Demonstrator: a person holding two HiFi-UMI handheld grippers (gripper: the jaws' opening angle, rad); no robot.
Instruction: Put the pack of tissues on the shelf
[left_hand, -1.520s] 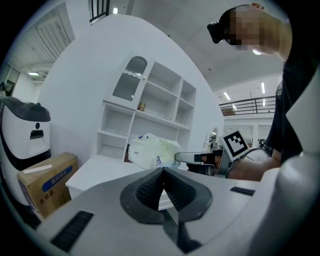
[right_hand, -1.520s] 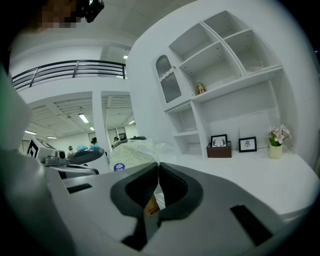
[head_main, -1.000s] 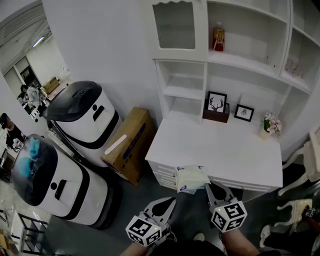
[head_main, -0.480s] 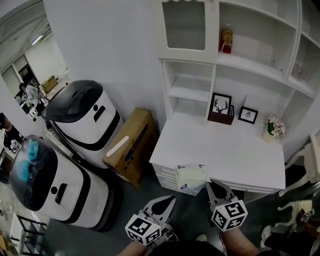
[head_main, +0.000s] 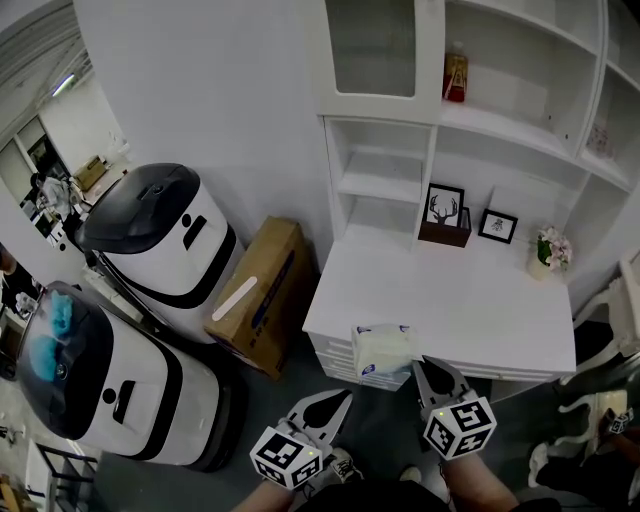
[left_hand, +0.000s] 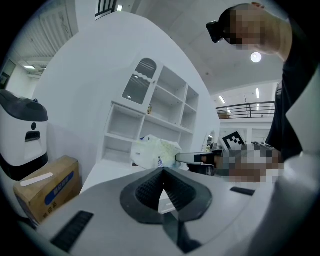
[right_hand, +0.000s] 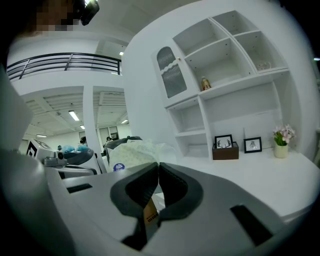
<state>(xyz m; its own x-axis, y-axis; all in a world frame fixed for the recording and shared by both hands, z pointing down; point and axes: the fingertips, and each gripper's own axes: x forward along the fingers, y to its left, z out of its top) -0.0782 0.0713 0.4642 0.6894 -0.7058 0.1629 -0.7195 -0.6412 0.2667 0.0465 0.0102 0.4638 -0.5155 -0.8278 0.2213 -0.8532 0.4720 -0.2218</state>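
My right gripper (head_main: 425, 370) has its fingers pinching the pack of tissues (head_main: 382, 350), lower centre of frame, over the white surface's (head_main: 470, 310) front edge. Left gripper (head_main: 338, 402): fingers pressed together, empty.

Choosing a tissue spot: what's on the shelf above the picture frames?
A small red-and-yellow bottle at its left end; the rest of the shelf looks bare. Its corner behind the upright is hidden.

White wall (head_main: 220, 100), grey floor (head_main: 385, 420), ceiling light (left_hand: 256, 57)
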